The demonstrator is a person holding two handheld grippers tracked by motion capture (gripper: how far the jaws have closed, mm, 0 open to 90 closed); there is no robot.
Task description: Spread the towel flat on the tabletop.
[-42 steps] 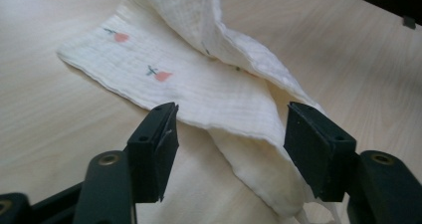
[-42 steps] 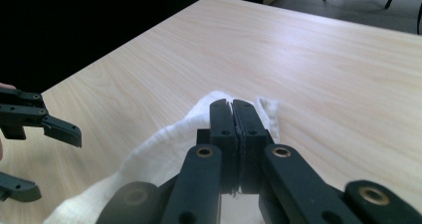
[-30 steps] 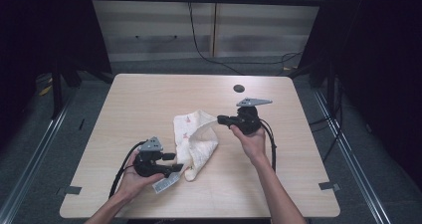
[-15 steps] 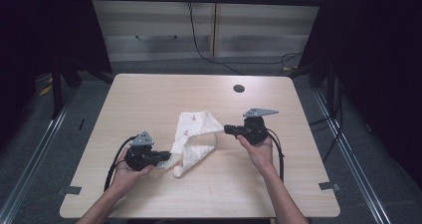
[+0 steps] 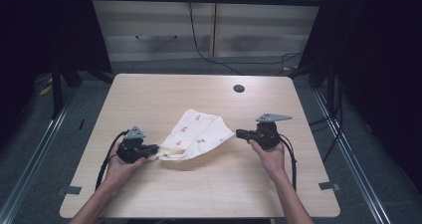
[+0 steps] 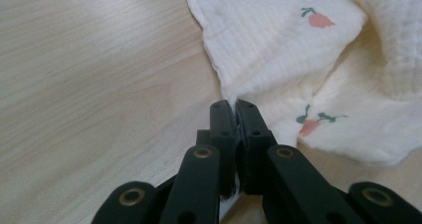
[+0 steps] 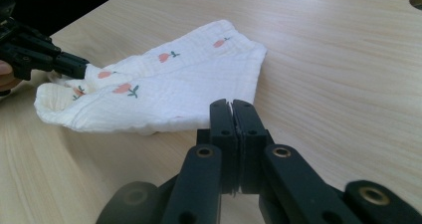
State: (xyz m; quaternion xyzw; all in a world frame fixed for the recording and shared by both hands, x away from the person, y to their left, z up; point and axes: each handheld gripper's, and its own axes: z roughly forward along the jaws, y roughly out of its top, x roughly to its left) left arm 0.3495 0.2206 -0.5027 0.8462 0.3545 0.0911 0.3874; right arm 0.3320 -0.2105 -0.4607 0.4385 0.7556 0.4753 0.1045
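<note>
Muslin cloth (image 5: 199,134), carrot-printed, light and limp, lying mid-table (image 5: 164,92) between us: left tongs (image 5: 153,149) clenched on its near-left corner, right tongs (image 5: 240,133) clenched on its right edge, so we judge corners and hems the surest holds.

Cream cloth (image 5: 199,134), pink-orange sprig print

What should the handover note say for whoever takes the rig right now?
Left gripper: shut on a corner of the cloth, jaws just closed.
Right gripper: shut on the opposite corner.
Cloth: cream, small red print, lying bunched and partly folded mid-table between the two grippers.
Done: both corners pinched.
Left: probably pull the corners apart to spread it flat, then fold.
</note>
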